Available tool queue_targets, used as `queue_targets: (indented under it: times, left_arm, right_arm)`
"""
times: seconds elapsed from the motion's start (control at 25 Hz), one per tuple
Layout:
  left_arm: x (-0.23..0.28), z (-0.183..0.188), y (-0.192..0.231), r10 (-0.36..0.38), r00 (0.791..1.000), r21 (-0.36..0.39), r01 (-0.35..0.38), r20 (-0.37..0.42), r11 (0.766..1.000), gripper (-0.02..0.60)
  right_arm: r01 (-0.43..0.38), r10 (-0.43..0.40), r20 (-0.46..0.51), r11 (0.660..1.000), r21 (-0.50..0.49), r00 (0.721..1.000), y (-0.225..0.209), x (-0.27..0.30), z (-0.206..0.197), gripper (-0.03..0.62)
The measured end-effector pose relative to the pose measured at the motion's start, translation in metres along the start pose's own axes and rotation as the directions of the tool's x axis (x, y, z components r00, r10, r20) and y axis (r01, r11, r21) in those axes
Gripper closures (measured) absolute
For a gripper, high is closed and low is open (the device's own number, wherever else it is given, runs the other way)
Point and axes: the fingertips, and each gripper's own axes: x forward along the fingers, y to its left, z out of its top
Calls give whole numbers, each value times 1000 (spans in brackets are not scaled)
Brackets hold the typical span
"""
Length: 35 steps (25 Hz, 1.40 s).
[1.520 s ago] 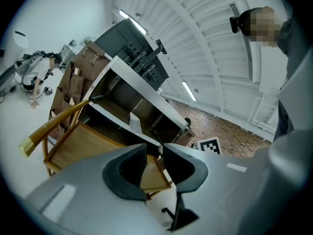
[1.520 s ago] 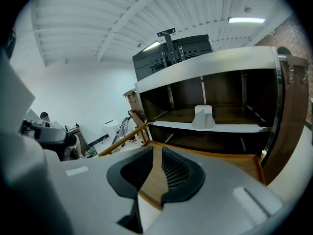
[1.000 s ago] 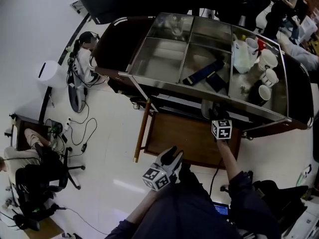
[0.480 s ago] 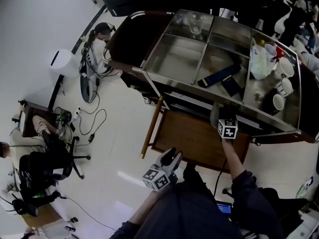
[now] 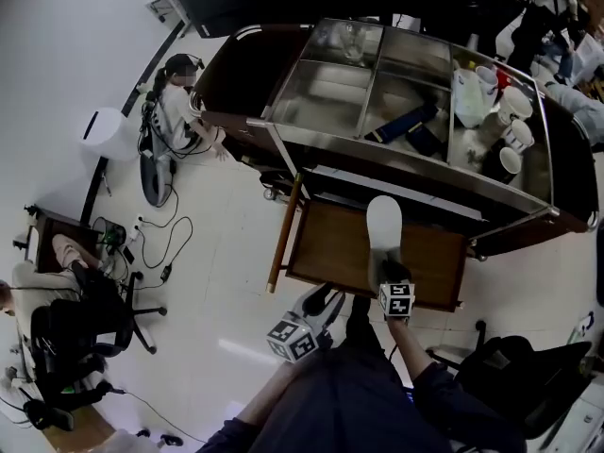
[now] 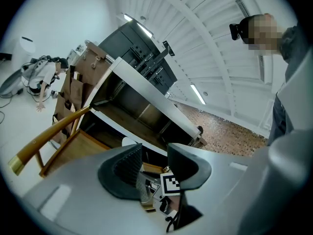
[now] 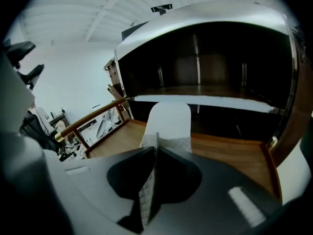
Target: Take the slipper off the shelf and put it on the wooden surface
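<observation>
Right gripper view: white slipper (image 7: 168, 119) pinched by its quilted upper, clear of the shelf (image 7: 205, 102), over the wooden surface (image 7: 230, 148).
The right gripper (image 7: 155, 153) had its jaws closing on the thin fabric edge between them. The slipper looked light, soft and floppy, so a hold nearer the sole would probably steady it. The left gripper (image 6: 154, 156) hung with jaws apart and empty. Whether the toe touched the wood was unclear.
</observation>
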Motion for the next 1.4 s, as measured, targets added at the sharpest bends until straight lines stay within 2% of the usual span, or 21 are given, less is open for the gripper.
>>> queue_targets:
  times: [0.12, 0.36, 0.48, 0.6, 0.76, 0.92, 1.04, 1.12, 1.4]
  left_arm:
    - [-29, -4, 3, -6, 1000, 0, 6, 12, 1000, 419]
    - [-71, -23, -4, -74, 997, 1, 74, 19, 997, 419]
    - [-97, -33, -10, -103, 995, 20, 102, 10, 995, 423]
    - [-120, -43, -16, -125, 992, 37, 124, 3, 992, 426]
    - [-135, -56, -24, -161, 987, 47, 162, -20, 986, 442]
    - [-140, -81, -39, -218, 974, 39, 221, -71, 975, 451]
    - [-141, -97, -56, -256, 962, 26, 259, -97, 965, 451]
    - [-144, -105, -67, -274, 955, 20, 278, -114, 960, 451]
    - [-148, -100, -78, -300, 947, 53, 308, -116, 950, 451]
  right_arm:
    - [32, -32, -20, 999, -13, 999, 7, -3, -12, 554]
    - [63, -62, 77, 998, -17, 995, 29, -52, 10, 546]
    - [8, -12, 146, 1000, 29, 989, 62, -92, 10, 592]
    - [-59, 46, 208, 997, 57, 977, 104, -143, 6, 592]
    - [-137, 109, 236, 985, 107, 966, 155, -195, -9, 592]
    - [-86, 59, 240, 991, 104, 969, 183, -238, -36, 592]
    - [-30, 12, 245, 997, 72, 969, 178, -265, -43, 592]
    - [-13, -9, 250, 996, 88, 968, 175, -279, -46, 592]
    - [-2, -17, 279, 998, 68, 960, 181, -294, -40, 592]
